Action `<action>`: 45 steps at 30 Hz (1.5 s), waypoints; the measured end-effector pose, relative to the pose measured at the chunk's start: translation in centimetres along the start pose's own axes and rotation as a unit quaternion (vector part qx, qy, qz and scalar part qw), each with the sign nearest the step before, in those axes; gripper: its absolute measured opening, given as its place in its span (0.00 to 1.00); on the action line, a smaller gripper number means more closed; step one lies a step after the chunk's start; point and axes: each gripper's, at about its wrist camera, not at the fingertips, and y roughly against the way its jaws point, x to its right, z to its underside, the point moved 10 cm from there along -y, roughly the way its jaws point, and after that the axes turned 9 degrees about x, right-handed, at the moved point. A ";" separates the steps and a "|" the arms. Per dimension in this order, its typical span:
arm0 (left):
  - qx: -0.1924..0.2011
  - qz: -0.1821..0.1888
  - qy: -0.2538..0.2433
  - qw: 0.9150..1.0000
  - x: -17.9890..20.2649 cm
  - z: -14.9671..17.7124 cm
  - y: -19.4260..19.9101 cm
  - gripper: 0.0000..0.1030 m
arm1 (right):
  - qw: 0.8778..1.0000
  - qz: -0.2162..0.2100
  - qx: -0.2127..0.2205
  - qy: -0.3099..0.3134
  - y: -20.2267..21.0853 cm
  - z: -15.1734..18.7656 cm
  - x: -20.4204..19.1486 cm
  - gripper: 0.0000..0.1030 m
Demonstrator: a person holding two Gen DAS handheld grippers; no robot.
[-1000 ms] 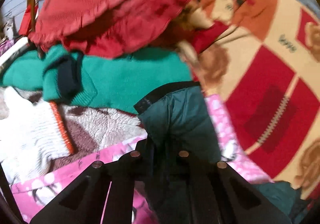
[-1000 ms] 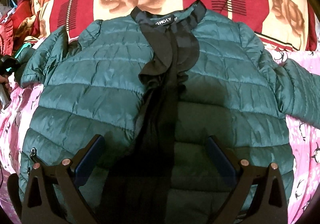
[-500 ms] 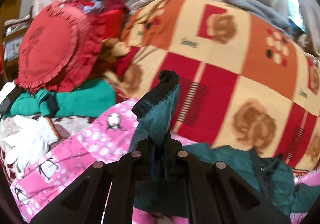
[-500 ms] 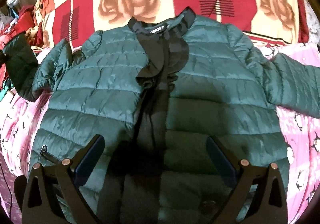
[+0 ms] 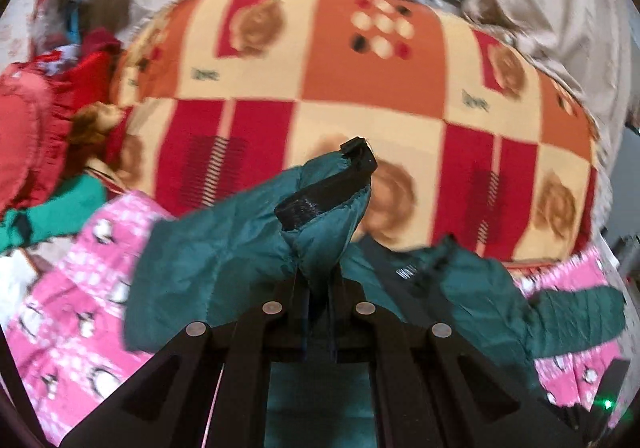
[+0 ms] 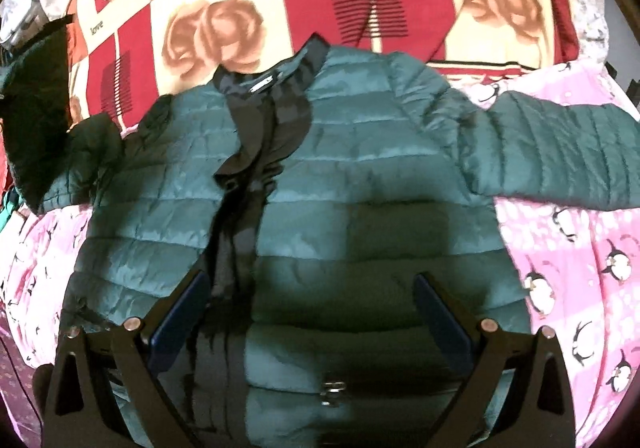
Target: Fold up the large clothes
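A teal quilted puffer jacket [image 6: 360, 184] with a black collar and black front ruffle lies face up on the bed. My left gripper [image 5: 318, 284] is shut on its left sleeve [image 5: 312, 224] near the black cuff [image 5: 332, 184] and holds it lifted. That raised sleeve shows at the far left of the right wrist view [image 6: 36, 120]. The other sleeve [image 6: 560, 160] lies stretched out to the right. My right gripper [image 6: 312, 312] is open and empty, hovering over the jacket's lower front.
A red, orange and cream rose-patterned blanket [image 5: 360, 88] is bunched behind the jacket. A pink penguin-print sheet [image 6: 580, 268] covers the bed. Red cushions [image 5: 24, 136] and green clothing [image 5: 60, 208] are piled at the left.
My left gripper has lifted the sleeve and swung it right, toward the jacket body. The right gripper has shifted slightly, so the jacket sits more to the right in its view.
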 end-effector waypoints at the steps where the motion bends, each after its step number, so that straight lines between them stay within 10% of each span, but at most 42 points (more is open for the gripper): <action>1: -0.007 0.006 -0.004 1.000 1.1 0.6 -0.3 0.00 | 1.000 0.004 0.002 0.001 0.1 -0.2 0.5 1.00; 20: -0.170 0.097 -0.030 0.980 13.2 15.2 -7.4 0.00 | 0.998 0.051 -0.022 -0.032 -1.5 0.8 8.4 1.00; 27: -0.160 0.162 -0.038 0.973 13.0 13.6 -2.9 0.17 | 0.997 0.037 -0.021 -0.061 -1.5 0.4 8.8 1.00; 41: -0.071 0.005 0.001 0.997 -3.3 6.0 0.1 0.19 | 0.989 -0.079 -0.044 -0.118 -8.1 -4.8 -0.2 1.00; 43: -0.073 -0.012 0.016 0.997 -5.0 6.0 -0.6 0.19 | 0.988 -0.084 -0.048 -0.120 -9.3 -4.7 -1.0 0.89; 45: -0.078 -0.028 0.031 0.996 -6.5 6.2 -1.4 0.19 | 0.990 -0.091 -0.040 -0.102 -9.8 -4.9 -1.7 0.31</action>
